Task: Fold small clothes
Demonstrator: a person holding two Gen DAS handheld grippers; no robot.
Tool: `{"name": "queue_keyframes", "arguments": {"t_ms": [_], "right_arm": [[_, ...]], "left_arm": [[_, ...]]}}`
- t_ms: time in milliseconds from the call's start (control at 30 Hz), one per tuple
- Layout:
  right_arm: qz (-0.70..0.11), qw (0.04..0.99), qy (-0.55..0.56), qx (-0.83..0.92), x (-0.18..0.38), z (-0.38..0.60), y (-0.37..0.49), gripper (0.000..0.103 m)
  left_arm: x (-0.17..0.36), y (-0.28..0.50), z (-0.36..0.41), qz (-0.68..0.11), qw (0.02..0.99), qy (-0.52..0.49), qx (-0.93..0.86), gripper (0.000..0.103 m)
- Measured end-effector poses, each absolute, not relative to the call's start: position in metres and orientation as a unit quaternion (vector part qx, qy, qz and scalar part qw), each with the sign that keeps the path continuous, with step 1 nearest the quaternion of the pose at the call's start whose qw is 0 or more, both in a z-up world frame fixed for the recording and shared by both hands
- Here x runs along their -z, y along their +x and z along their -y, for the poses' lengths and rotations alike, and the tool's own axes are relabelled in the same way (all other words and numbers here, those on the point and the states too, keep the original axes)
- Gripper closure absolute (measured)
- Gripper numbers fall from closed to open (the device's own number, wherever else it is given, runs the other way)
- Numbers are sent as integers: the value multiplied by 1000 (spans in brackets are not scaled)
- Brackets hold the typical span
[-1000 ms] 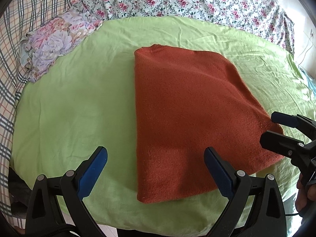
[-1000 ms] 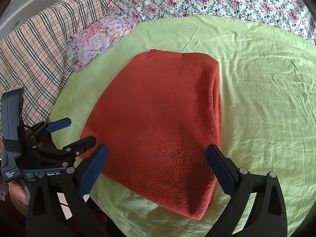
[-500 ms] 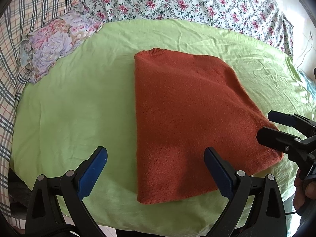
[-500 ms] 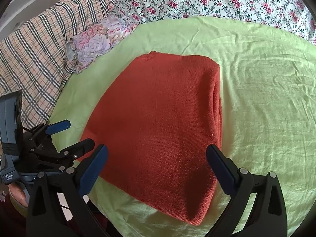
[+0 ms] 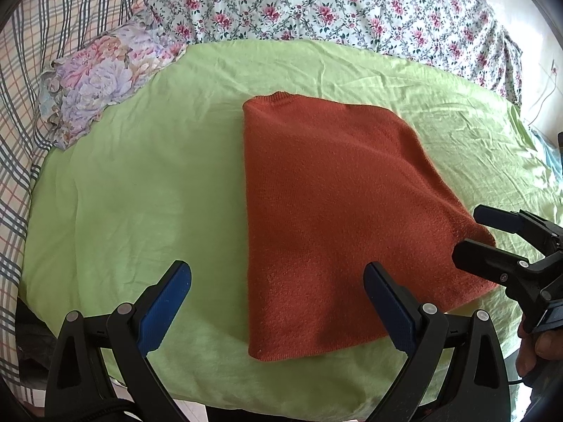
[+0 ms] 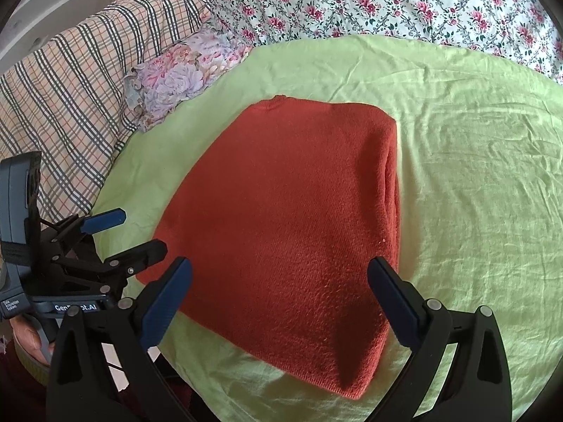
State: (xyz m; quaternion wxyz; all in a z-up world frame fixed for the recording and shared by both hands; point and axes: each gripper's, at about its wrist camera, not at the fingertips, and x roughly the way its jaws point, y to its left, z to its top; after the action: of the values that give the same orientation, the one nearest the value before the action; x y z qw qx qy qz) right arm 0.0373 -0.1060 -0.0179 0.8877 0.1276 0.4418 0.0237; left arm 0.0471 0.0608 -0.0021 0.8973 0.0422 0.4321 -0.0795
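A rust-orange knitted garment point(image 5: 334, 218) lies folded flat on the light green sheet point(image 5: 140, 193); it also shows in the right wrist view point(image 6: 292, 218). My left gripper point(image 5: 278, 302) is open and empty, above the garment's near left edge. My right gripper point(image 6: 279, 299) is open and empty, above the garment's near right part. The right gripper shows at the right of the left wrist view point(image 5: 482, 235), the left gripper at the left of the right wrist view point(image 6: 137, 232); both stand apart from the cloth.
A small floral pillow point(image 5: 102, 81) lies at the back left. A rose-print cover point(image 5: 316, 3) runs along the back and a plaid cover point(image 6: 63, 88) along the left. The green sheet's near edge point(image 5: 246, 397) drops off close to the grippers.
Both grippers have pulled back a little toward the near edge, so the garment sits slightly farther in both views. Both stay open; the garment has not moved.
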Motion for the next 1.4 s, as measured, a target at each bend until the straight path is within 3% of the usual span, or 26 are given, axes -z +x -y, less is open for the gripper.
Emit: {"name": "queue_keyframes", "arguments": {"t_ms": [1400], "right_arm": [[-442,888,127,-24,15,101,37,3]], "left_arm": [[2,44,-62,-433,897,40,80,4]]}}
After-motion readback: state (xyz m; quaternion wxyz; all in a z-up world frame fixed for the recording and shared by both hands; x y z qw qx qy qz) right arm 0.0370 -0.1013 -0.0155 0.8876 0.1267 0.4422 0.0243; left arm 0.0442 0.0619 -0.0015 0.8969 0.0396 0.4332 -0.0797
